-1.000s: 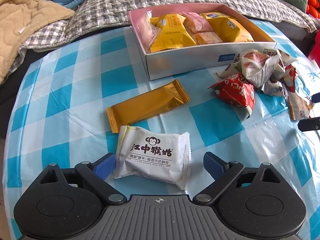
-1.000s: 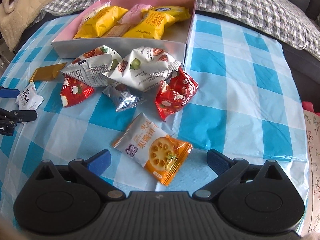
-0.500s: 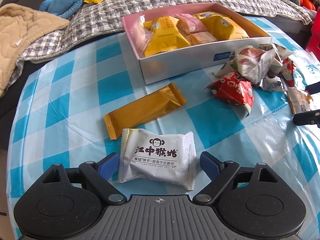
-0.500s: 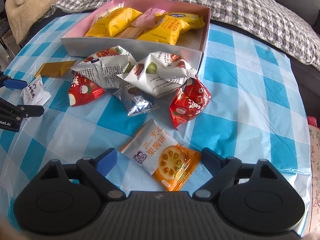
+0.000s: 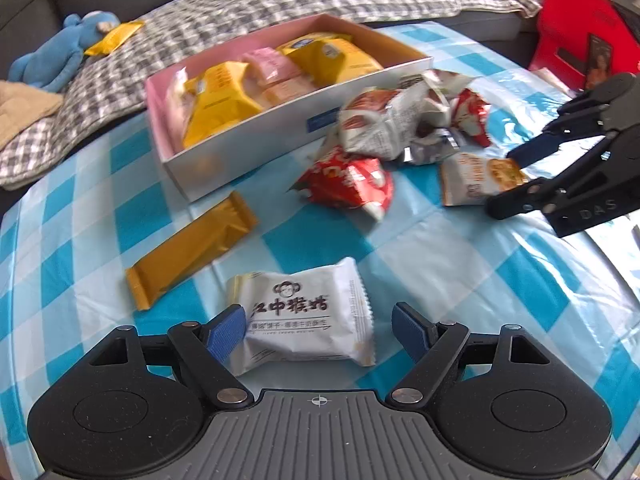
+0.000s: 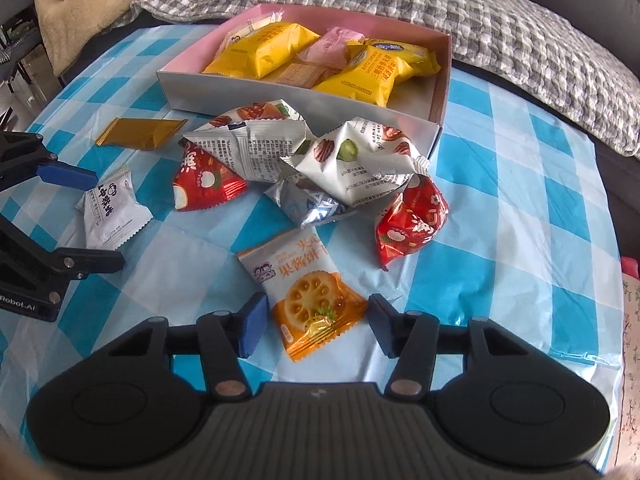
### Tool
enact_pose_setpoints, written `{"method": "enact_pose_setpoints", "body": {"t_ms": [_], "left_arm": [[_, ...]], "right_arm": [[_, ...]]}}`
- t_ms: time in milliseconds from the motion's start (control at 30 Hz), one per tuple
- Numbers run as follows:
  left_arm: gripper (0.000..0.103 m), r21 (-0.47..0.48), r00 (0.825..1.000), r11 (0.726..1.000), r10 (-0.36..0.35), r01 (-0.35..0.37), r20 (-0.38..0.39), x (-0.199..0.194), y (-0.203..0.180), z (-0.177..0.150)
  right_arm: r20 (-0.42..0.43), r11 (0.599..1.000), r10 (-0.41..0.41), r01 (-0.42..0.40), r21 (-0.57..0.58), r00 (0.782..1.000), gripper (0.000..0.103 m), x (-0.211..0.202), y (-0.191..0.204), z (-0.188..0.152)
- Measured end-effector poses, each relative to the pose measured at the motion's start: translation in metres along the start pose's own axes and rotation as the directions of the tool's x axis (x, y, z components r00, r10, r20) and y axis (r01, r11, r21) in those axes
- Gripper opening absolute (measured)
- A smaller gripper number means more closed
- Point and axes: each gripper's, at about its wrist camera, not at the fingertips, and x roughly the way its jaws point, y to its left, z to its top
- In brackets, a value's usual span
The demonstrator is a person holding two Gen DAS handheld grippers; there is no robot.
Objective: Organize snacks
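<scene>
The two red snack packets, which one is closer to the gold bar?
The red packet left of the pile, beside the gold bar; the other red packet lies on the pile's far right.

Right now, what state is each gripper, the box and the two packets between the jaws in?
Left gripper: closing around the white monkey packet, one pad touching, the other apart.
Right gripper: closing around the orange biscuit packet, pads not pressing yet.
Box: open, partly filled with yellow and pink packets.
White monkey packet: flat on the cloth, sealed.
Orange biscuit packet: flat on the cloth, sealed.
</scene>
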Motion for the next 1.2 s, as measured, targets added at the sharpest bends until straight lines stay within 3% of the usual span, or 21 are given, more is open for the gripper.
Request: {"method": "enact_pose_setpoints", "body": {"t_ms": [233, 533, 733, 800, 867, 1033, 1200], "left_arm": [[0.08, 0.061, 0.996, 0.994, -0.088, 0.087, 0.006, -0.009, -0.016, 0.001], [0.083, 0.159, 0.979, 0.966, -0.198, 0.202, -0.04, -0.02, -0.031, -0.005], [0.084, 0.195, 0.992, 0.973, -0.128, 0.126, 0.0, -0.027, -0.026, -0.005], [0.084, 0.214, 0.993, 0.97, -0.121, 0.119, -0.007, -0.021, -0.025, -0.004], [0.084, 0.23, 0.993, 0.966, -0.112, 0.115, -0.025, -0.014, -0.025, -0.002], [0.086, 0.25, 0.994, 0.962, -0.1, 0.105, -0.032, -0.004, -0.029, 0.0], [0.085, 0.167, 0.992, 0.979, -0.108, 0.117, -0.058, 0.0, -0.023, 0.002]], "right_arm": [[-0.009, 1.0, 0.024, -0.024, -0.012, 1.0, 0.045, -0.002, 0.006, 0.001], [-0.008, 0.997, 0.061, -0.061, -0.046, 0.998, 0.044, -0.013, 0.016, -0.002], [-0.028, 0.995, 0.079, -0.08, -0.052, 0.996, 0.048, -0.016, 0.018, -0.006], [-0.03, 0.995, 0.089, -0.09, -0.049, 0.996, 0.062, -0.016, 0.018, -0.007], [-0.024, 0.994, 0.094, -0.095, -0.058, 0.995, 0.068, -0.016, 0.02, -0.007], [-0.017, 0.99, 0.099, -0.1, -0.101, 0.995, 0.069, -0.01, 0.025, -0.004], [-0.042, 0.99, 0.073, -0.078, -0.121, 0.996, 0.068, 0.001, 0.027, -0.002]]}}
